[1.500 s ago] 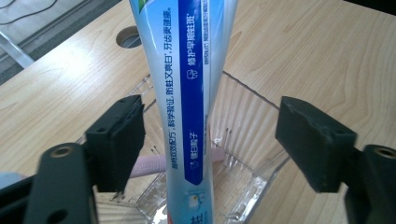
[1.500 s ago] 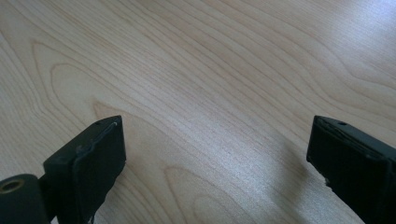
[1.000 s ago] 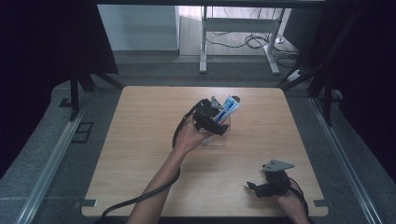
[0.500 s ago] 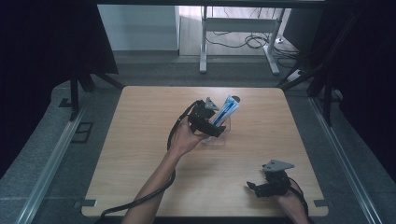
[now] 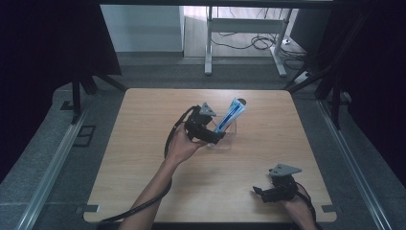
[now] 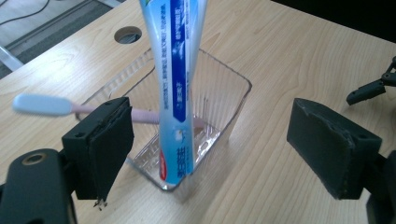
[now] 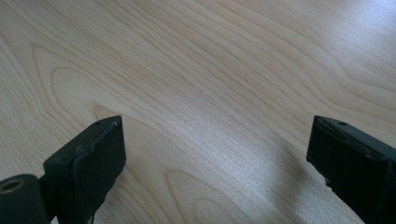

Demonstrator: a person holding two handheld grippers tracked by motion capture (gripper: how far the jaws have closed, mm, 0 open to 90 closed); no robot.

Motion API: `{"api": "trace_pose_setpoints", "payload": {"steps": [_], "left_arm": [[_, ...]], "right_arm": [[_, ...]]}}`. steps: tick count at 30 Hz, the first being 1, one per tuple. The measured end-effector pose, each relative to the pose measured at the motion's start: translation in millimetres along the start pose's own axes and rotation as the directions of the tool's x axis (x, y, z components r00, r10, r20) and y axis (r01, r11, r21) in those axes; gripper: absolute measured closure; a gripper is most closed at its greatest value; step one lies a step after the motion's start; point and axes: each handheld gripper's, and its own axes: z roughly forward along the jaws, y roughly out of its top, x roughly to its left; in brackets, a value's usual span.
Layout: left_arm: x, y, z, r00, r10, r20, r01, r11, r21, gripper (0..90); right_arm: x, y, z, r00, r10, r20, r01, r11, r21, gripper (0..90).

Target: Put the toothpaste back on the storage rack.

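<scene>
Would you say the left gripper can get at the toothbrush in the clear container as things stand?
Probably not directly. The left gripper is open, but the upright toothpaste tube stands between its jaws and the toothbrush, which leans over the clear container's far rim behind the tube.

Toothpaste tube [image 6: 175, 93] top cut off by frame edge, toothbrush [image 6: 44, 104] handle partly hidden — print perhaps unreadable

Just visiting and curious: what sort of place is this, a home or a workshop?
Probably a lab or recording studio, not a home. A bare wooden table stands between dark curtains, loose cables lie on the floor behind, and a person works with cabled tongs at a toothpaste tube.
</scene>
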Motion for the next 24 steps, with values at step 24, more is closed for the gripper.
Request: {"api": "trace_pose_setpoints", "payload": {"steps": [24], "left_arm": [[8.5, -41.4, -47.5, 0.9985, -0.051, 0.017, 0.052, 0.9977, -0.043, 14.7]], "right_arm": [[0.7, 0.3, -0.2, 0.9999, 0.005, 0.011, -0.005, 1.0, -0.005, 4.4]]}}
